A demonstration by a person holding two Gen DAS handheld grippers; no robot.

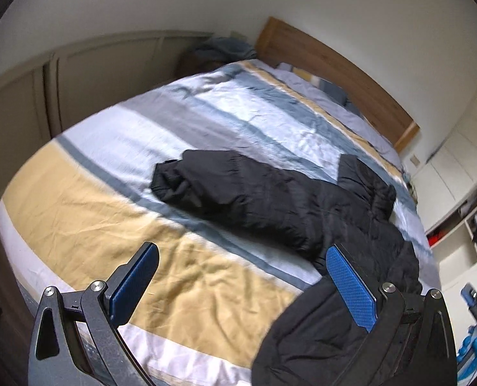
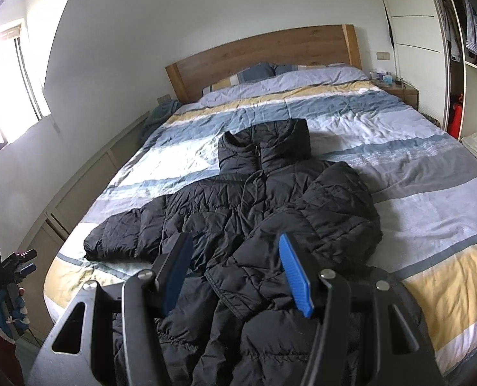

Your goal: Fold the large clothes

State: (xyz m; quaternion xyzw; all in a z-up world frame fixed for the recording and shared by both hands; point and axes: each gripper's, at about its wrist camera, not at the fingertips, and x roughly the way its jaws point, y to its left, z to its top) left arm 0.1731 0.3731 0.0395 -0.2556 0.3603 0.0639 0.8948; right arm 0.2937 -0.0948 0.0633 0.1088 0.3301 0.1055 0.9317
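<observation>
A black quilted puffer jacket (image 2: pixel 254 199) lies front-up on the striped duvet (image 2: pixel 415 167), hood toward the headboard. Its left sleeve (image 2: pixel 122 238) stretches out sideways; its right sleeve (image 2: pixel 328 212) is folded over the body. My right gripper (image 2: pixel 237 247) is open and empty, hovering above the jacket's lower body. In the left wrist view the jacket (image 1: pixel 270 206) lies across the bed (image 1: pixel 77 212), one sleeve pointing left. My left gripper (image 1: pixel 241 257) is open and empty, above the duvet beside the jacket's hem.
A wooden headboard (image 2: pixel 270 51) and pillows (image 2: pixel 270 74) are at the far end. A nightstand (image 2: pixel 402 91) and an open wardrobe (image 2: pixel 463 32) stand on the right. A window (image 2: pixel 4 74) is on the left wall. The left hand-held gripper (image 2: pixel 7 267) shows at the bed's left edge.
</observation>
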